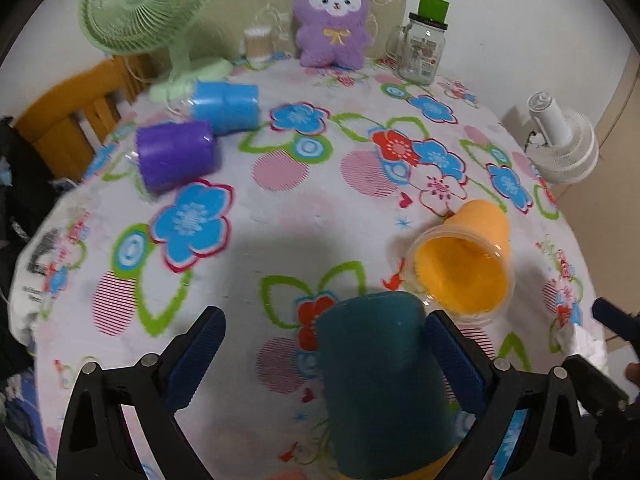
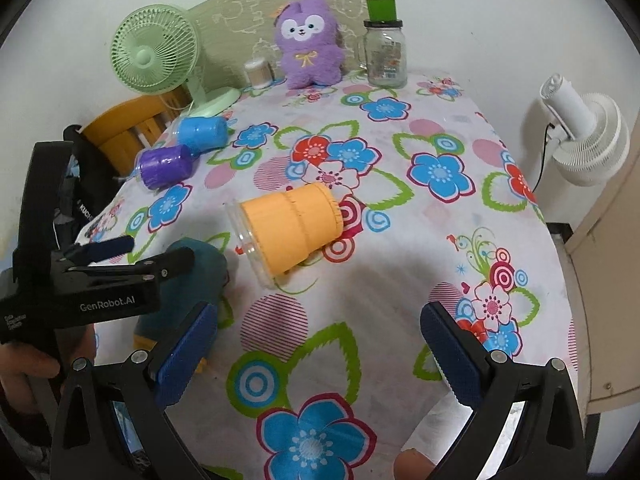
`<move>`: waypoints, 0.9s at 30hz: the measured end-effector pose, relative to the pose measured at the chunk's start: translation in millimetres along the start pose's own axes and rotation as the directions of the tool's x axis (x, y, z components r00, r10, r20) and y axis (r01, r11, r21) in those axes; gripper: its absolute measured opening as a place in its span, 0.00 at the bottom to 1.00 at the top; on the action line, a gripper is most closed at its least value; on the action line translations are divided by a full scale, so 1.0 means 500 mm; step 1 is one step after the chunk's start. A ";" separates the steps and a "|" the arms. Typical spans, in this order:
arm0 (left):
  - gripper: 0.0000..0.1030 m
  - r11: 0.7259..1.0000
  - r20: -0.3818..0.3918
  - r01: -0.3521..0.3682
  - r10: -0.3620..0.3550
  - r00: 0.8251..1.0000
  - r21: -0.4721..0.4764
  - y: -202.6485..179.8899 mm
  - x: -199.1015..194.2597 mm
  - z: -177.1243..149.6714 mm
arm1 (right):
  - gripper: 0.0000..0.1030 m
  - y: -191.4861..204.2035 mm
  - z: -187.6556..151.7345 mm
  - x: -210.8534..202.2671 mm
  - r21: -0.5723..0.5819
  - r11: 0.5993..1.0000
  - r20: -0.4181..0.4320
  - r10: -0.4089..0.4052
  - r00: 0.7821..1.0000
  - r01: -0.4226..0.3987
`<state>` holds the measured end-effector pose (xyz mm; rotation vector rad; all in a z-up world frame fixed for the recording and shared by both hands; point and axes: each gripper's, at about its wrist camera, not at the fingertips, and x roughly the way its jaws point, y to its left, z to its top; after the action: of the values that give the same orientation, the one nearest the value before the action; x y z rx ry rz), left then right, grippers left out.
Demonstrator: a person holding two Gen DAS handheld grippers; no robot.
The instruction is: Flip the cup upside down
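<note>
While the left gripper (image 1: 324, 352) stands wide around the teal cup (image 1: 380, 380), closing off-centre could knock it into the orange cup (image 1: 464, 264); the right gripper (image 2: 320, 344) gapes empty.

Along the far edge of the flowered tablecloth (image 2: 400, 280) I see a green desk fan (image 2: 154, 54) at the left corner, a cotton swab jar (image 2: 258, 72), a purple plush toy (image 2: 308, 42), and a glass mug jar (image 2: 386, 56). A white fan (image 2: 584, 140) stands beyond the right edge.

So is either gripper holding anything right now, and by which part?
No firm hold shows. The left gripper has its jaws spread around the teal cup, one side clearly apart from it. The right gripper is empty.
</note>
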<state>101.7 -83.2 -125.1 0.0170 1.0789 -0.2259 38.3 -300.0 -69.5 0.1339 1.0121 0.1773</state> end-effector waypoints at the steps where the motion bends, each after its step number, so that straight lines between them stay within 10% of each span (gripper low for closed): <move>1: 0.92 1.000 -0.017 0.027 -0.027 0.999 -0.002 -0.001 0.004 0.002 | 0.99 -0.003 0.000 0.001 0.006 1.000 -0.001 0.001 1.000 -0.001; 7: 0.59 0.990 -0.078 0.139 -0.137 0.987 0.018 -0.020 0.004 0.012 | 0.99 -0.018 0.002 0.001 0.035 0.999 0.005 0.009 1.000 -0.009; 16: 0.85 0.996 -0.105 0.075 -0.069 0.992 0.047 -0.030 0.027 0.018 | 0.99 -0.024 -0.005 -0.004 0.048 0.999 0.008 0.011 1.000 -0.011; 27: 0.68 0.993 -0.089 0.117 -0.117 0.989 -0.007 -0.018 0.021 0.015 | 0.99 -0.035 -0.006 -0.003 0.060 0.998 0.013 0.009 1.000 -0.010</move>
<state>111.3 -94.6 -129.8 -0.0381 1.1700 -0.3324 36.3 -317.5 -73.3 0.1944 1.0042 0.1549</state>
